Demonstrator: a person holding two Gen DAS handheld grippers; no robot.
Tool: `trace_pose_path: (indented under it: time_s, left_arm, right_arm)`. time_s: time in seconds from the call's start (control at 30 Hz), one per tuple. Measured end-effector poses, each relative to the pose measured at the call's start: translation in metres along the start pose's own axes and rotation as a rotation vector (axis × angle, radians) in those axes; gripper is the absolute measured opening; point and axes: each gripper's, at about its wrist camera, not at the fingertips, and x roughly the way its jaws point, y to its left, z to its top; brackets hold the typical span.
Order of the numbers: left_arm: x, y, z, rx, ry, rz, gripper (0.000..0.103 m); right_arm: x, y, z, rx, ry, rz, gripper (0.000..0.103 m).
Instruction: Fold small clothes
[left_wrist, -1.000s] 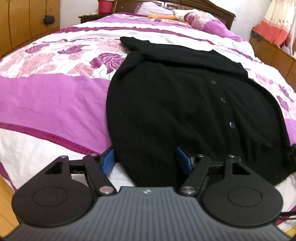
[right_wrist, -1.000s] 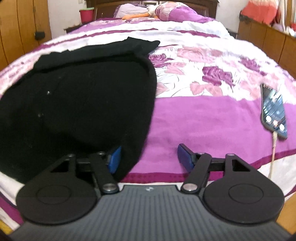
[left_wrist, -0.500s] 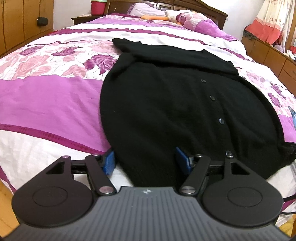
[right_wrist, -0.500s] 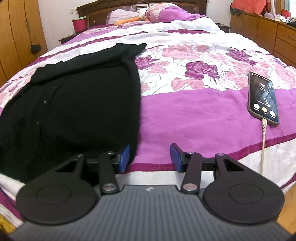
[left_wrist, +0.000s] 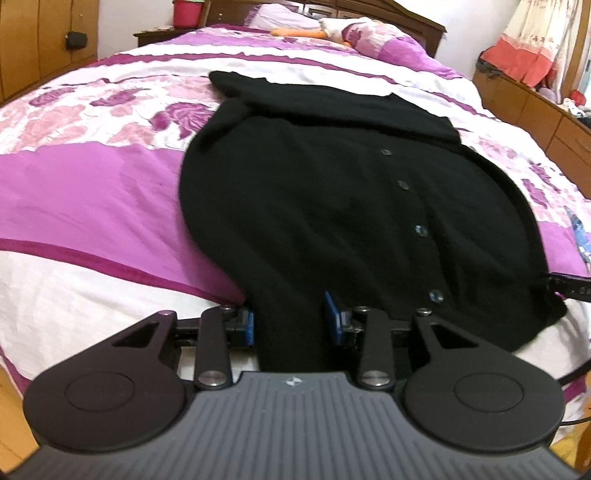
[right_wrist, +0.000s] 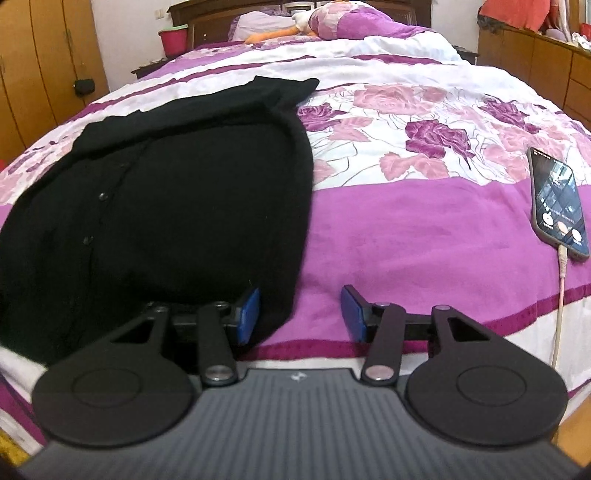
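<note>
On floral quilt, black knit cardigan between left tool pads.

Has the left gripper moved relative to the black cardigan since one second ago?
Yes. The left gripper has advanced over the black cardigan's hem, its fingers closer together around the fabric.

- In the left wrist view, a black cardigan fills the centre of the frame, spread flat over the bedspread.
- Left of it, the bedspread lies open across the whole left half of the frame.
- In the right wrist view, open bedspread runs through the centre, between the cardigan at left and a phone at the right edge.
- A charging cable trails from the phone down the lower right.
- Pillows lie at the top centre, well apart from the cardigan.
- Wooden cabinets line the upper right.
</note>
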Motion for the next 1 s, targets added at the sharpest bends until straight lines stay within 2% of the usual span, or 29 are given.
trace_pose_path:
  time_s: [0.07,0.13,0.17,0.23,0.33,0.5,0.6,0.77,0.87,1.0]
  left_arm:
    - [0.001,-0.001,-0.001,-0.002,0.000,-0.023,0.038]
    - [0.001,-0.001,-0.001,-0.010,0.000,-0.031,0.027]
    - [0.001,0.000,-0.001,-0.021,-0.002,-0.034,0.018]
    - [0.000,0.006,-0.001,-0.056,-0.006,-0.058,0.013]
    - [-0.004,0.011,0.000,-0.093,-0.026,-0.098,0.010]
    - [-0.024,0.012,0.012,-0.122,-0.131,-0.155,0.010]
    - [-0.032,0.012,0.024,-0.141,-0.167,-0.174,0.010]
    - [-0.038,0.015,0.039,-0.189,-0.205,-0.191,0.010]
    - [-0.044,0.017,0.047,-0.198,-0.233,-0.193,0.010]
    - [-0.048,0.018,0.064,-0.198,-0.274,-0.185,0.007]
  right_arm:
    - [-0.002,0.000,-0.001,0.005,-0.004,0.009,0.035]
    - [-0.004,0.002,-0.001,0.004,-0.007,0.039,0.018]
    - [-0.005,0.003,-0.001,0.004,-0.009,0.049,0.012]
    - [-0.009,0.001,-0.001,0.022,-0.017,0.070,0.006]
    - [-0.016,-0.010,-0.001,0.093,-0.040,0.125,0.005]
    - [-0.022,-0.032,0.005,0.260,-0.066,0.288,0.005]
    - [-0.022,-0.037,0.012,0.342,-0.091,0.400,0.005]
    - [-0.020,-0.038,0.025,0.426,-0.148,0.518,0.005]
    - [-0.019,-0.039,0.032,0.455,-0.173,0.548,0.004]
    - [-0.017,-0.040,0.042,0.465,-0.208,0.545,0.004]
